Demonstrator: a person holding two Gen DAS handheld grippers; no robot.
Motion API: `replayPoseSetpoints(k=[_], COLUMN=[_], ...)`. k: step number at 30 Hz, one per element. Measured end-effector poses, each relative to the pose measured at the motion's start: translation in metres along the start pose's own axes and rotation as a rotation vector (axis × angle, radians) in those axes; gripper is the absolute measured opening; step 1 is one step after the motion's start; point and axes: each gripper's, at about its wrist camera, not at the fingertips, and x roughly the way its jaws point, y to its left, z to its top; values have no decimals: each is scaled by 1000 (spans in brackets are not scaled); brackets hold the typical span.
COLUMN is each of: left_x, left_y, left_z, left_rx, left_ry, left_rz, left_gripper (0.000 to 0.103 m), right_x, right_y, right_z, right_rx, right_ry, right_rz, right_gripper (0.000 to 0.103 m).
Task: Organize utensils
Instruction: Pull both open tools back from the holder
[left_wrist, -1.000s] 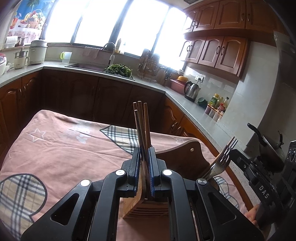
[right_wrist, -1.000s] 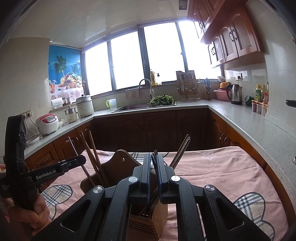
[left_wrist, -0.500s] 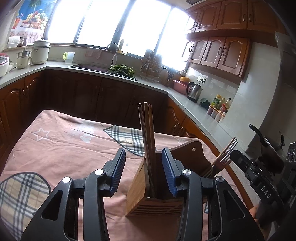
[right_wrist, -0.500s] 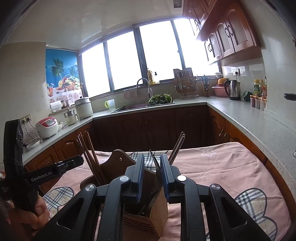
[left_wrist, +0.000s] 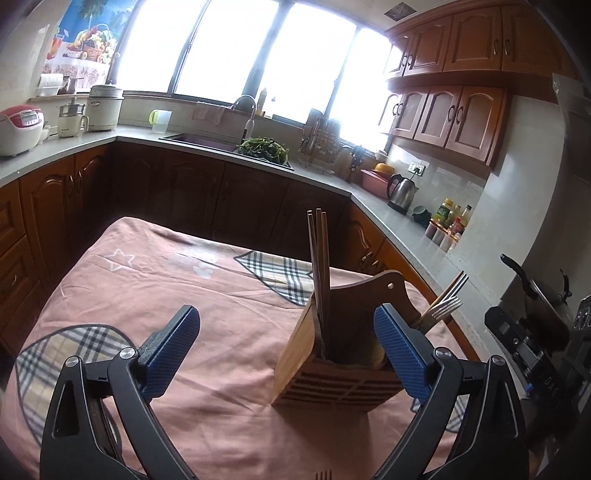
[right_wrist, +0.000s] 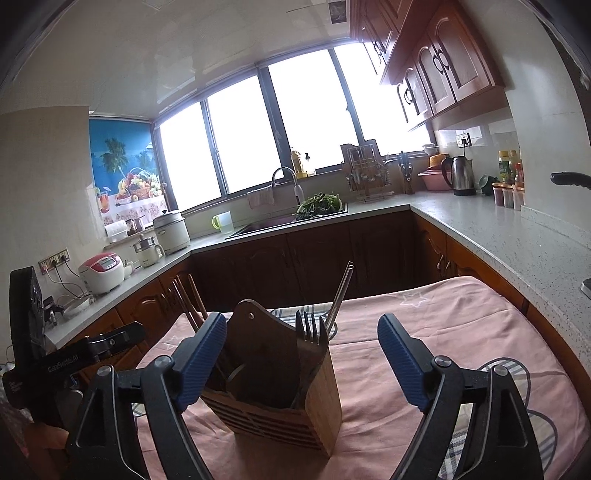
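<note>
Two pairs of tongs flank one wooden utensil holder on a table draped in a pink cloth.

From the left wrist, we see the left tongs spread wide, their jaws having just been opening; the holder's near left compartment, with three dark chopsticks standing upright in it, sits between the blue pads, but neither pad presses on anything. Forks and more chopsticks lean out of the holder's far right side. At the right edge we glimpse the black body of the other tool.

From the right wrist, we find the right tongs equally wide, jaws just opened, gripping nothing. The holder stands just ahead of the left pad, a fork upright in its near compartment, a pair of chopsticks slanting right behind it. The left tool shows at the far left edge.
</note>
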Motion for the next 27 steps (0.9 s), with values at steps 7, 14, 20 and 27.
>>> replayPoseSetpoints(k=[7,14,20,27], left_x=[-30,-73,-108,-143], left_y=[-7,-11,-16,-13], left_z=[-21,-50,-73,-89], left_rx=[82,127,157,134], left_ry=[28,38,33,26], left_rz=[124,179,208,224], left_gripper=[103,103,103,103], right_x=[-26,-62,-100,-138], right_y=[4,11,25,38], right_z=[-13,-29,-44,-56], right_rx=[44,99,115,122], right_ry=[-3,-2,-17,-19], right_rz=[-8,3,33,64], right_gripper=[97,98,99,101])
